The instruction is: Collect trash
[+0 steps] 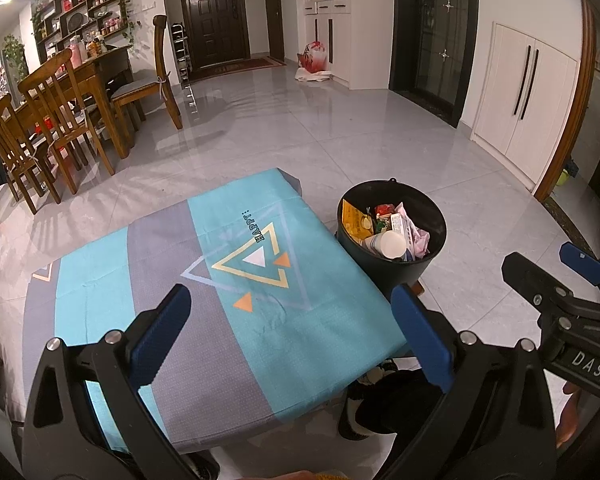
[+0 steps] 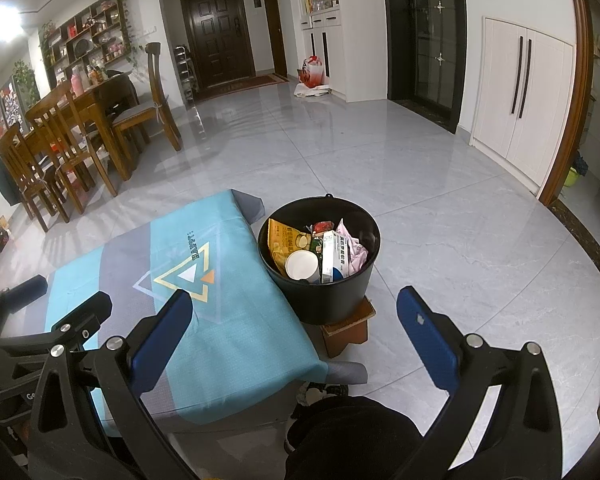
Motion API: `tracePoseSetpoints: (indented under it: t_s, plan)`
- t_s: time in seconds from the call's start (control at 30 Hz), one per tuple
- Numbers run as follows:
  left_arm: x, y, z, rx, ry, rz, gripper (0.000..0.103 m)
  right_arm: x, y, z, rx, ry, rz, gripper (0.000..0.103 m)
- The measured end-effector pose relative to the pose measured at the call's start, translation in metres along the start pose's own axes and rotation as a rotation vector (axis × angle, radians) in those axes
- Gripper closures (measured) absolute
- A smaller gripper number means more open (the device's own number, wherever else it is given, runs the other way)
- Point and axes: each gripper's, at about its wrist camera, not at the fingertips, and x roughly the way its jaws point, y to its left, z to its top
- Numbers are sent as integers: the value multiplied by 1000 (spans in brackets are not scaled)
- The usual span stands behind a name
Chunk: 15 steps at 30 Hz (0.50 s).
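The table (image 1: pixel 204 280), covered by a teal and grey cloth, ends at a right edge just beside the black bin (image 2: pixel 319 256). Open grey tiled floor (image 2: pixel 440 184) extends beyond both toward the door. The bin stands on a small brown box (image 2: pixel 348 330) and holds trash: a yellow packet, a white cup, a carton, pink paper. Left gripper (image 1: pixel 292 332) and right gripper (image 2: pixel 294 332) both hang spread wide, holding nothing.
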Motion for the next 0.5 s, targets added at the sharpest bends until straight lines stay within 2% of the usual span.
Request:
tracePoseSetpoints:
  t_s: [0.5]
  plan:
    - [2,2,0,-7,17,-3,3,-1,0,0,0,0,1,3]
